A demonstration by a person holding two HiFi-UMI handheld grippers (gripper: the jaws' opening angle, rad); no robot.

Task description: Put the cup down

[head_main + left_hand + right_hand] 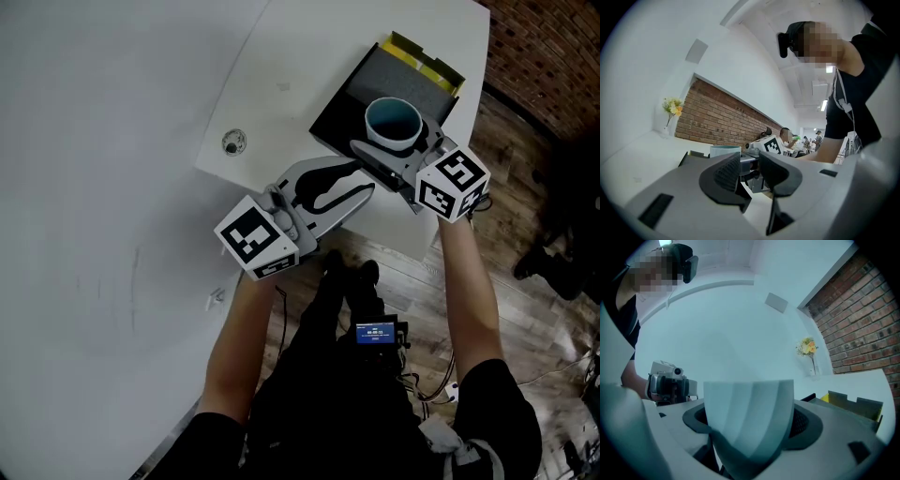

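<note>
White tabletop, head view, its near edge running toward the wooden floor. On its far corner lies a dark open box with a grey inner surface and yellow flaps at the far end. A small round object sits well apart from the box, near the tabletop's left edge; what it is cannot be made out. Brick wall at upper right, also seen in the left tool view. A vase of yellow and white flowers stands on a white ledge just beside the brickwork. Grey panel on the white wall. Small lit screen below the tabletop edge; cables on the floor.
</note>
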